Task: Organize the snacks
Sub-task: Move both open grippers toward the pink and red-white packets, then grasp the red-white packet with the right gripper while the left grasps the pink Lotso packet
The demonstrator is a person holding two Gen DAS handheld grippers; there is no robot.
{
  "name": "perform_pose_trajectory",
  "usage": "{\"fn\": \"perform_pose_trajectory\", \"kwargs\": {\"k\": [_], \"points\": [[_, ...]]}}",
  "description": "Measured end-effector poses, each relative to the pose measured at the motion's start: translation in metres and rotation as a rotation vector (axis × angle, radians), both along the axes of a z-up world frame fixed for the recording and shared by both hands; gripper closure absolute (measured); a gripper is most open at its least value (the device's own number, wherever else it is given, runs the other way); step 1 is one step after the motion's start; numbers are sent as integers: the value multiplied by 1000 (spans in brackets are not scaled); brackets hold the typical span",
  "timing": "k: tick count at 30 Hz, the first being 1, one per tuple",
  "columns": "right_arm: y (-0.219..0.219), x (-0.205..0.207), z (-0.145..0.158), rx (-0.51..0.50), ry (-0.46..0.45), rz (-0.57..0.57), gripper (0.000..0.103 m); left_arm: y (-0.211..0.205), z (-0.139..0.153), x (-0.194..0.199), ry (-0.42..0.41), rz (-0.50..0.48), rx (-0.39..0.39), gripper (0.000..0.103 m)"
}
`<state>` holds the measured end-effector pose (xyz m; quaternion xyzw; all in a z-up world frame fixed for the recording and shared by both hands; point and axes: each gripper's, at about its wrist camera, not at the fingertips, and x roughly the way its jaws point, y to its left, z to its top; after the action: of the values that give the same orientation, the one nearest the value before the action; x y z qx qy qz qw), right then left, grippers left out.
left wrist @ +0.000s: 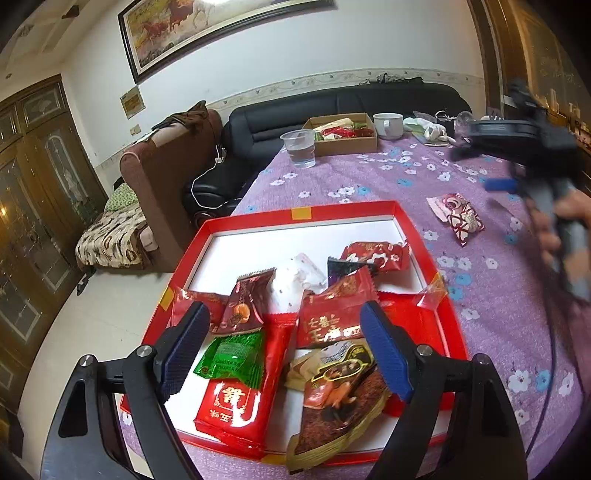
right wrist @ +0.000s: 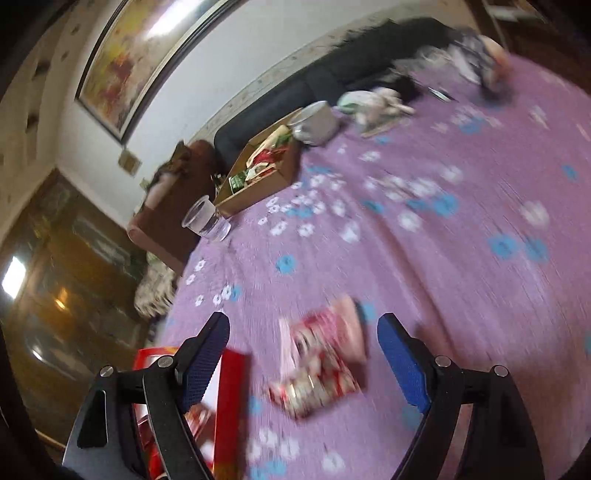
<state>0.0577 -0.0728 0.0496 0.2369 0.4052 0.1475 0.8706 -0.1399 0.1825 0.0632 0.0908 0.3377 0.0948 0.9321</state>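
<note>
Risk sits with the stray snack packet (right wrist: 317,354) lying on the purple flowered tablecloth (right wrist: 461,258) just outside the red tray (left wrist: 303,213): the right gripper (right wrist: 303,363), jaws wide and empty, could nudge the flat wrapper instead of pinching it. The left gripper (left wrist: 284,350), also open, hovers over the tray's packets. Behind stand a black sofa (left wrist: 332,107) and a framed painting (left wrist: 207,29).

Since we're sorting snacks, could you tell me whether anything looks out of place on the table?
One pink-and-red snack packet lies alone on the purple tablecloth, outside the red tray where the other snacks are piled. The open right gripper hovers over it.
</note>
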Motion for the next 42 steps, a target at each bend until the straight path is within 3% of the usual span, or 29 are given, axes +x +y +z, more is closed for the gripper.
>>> {"fn": "perform_pose_trajectory", "kwargs": {"k": [7, 10, 14, 21, 22, 26, 28, 34, 38, 42], "points": [[52, 46, -18, -295, -9, 58, 23, 8, -1, -6, 10, 8, 1, 19], [65, 45, -34, -447, 29, 84, 33, 7, 1, -8, 9, 5, -4, 19], [69, 25, -39, -574, 17, 109, 39, -1, 4, -14, 4, -12, 1, 19], [47, -42, -36, -546, 70, 210, 40, -17, 8, -28, -6, -47, 6, 19], [41, -52, -35, -517, 85, 220, 40, -21, 9, -29, -5, -58, 6, 19], [-11, -103, -28, -250, 182, 250, 39, -36, 9, -35, 0, -104, 10, 19], [-37, -129, -23, -205, 169, 232, 36, -46, 9, -38, 0, -126, 14, 19], [-67, -172, -8, -260, 70, 219, 29, -70, 2, -37, 52, -179, -40, 19], [-43, -170, -11, -288, 18, 297, 30, -75, 2, -43, 64, -189, -35, 19], [-8, -164, -21, -382, -38, 357, 30, -61, 3, -46, 64, -148, -32, 19]]}}
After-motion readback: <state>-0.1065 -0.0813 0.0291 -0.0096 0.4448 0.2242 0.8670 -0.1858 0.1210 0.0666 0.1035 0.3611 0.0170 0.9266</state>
